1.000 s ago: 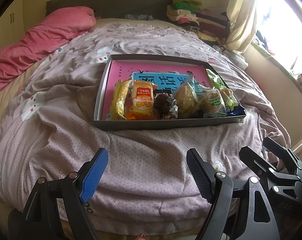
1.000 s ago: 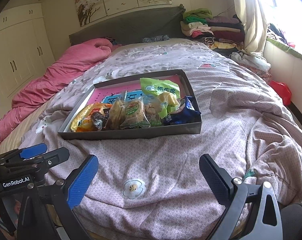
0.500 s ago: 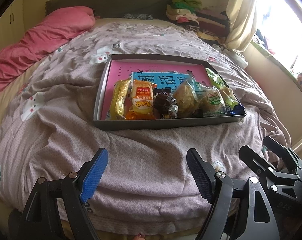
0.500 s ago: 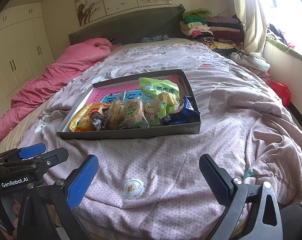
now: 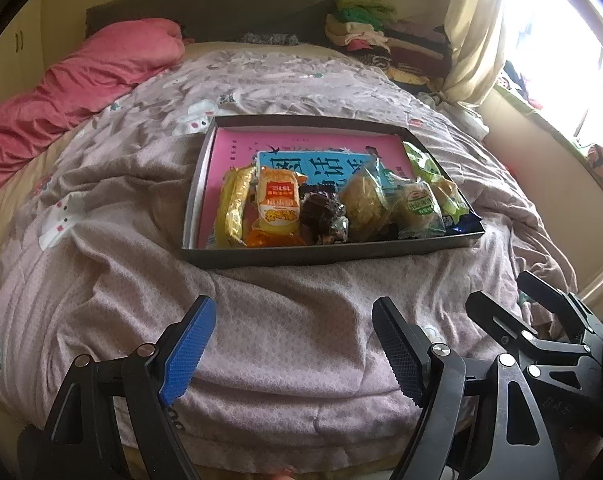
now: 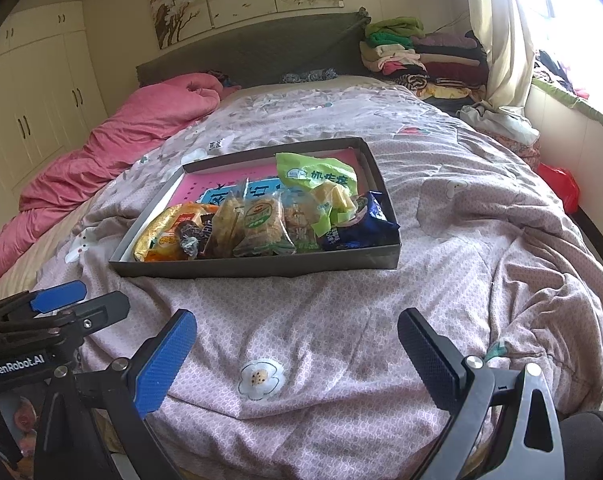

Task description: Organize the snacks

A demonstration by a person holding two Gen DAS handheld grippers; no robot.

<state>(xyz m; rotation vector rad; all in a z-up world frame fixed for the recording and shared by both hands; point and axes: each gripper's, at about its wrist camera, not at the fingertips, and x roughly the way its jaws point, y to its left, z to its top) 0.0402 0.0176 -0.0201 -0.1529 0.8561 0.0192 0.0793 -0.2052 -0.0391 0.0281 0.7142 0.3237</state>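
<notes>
A shallow dark box (image 5: 301, 254) (image 6: 261, 270) with a pink and blue floor sits on the bed. Several snack packets lie along its near side: a yellow packet (image 5: 233, 208), an orange and white packet (image 5: 277, 202), a dark wrapped sweet (image 5: 321, 216), clear-wrapped cakes (image 5: 365, 204) (image 6: 261, 220), a green bag (image 6: 317, 176) and a dark blue packet (image 6: 357, 226). My left gripper (image 5: 289, 344) is open and empty, low over the bedspread in front of the box. My right gripper (image 6: 297, 356) is open and empty, to the right of the left one.
The bed has a lilac patterned bedspread (image 5: 101, 264) and a pink duvet (image 6: 141, 128) bunched along the left. Folded clothes (image 6: 413, 52) are stacked by the headboard at the back right. A curtain and window (image 6: 541, 40) are on the right, wardrobes (image 6: 33, 100) on the left.
Both views have shifted slightly; the box sits a little lower and closer in frame. Both grippers stay open and empty.
</notes>
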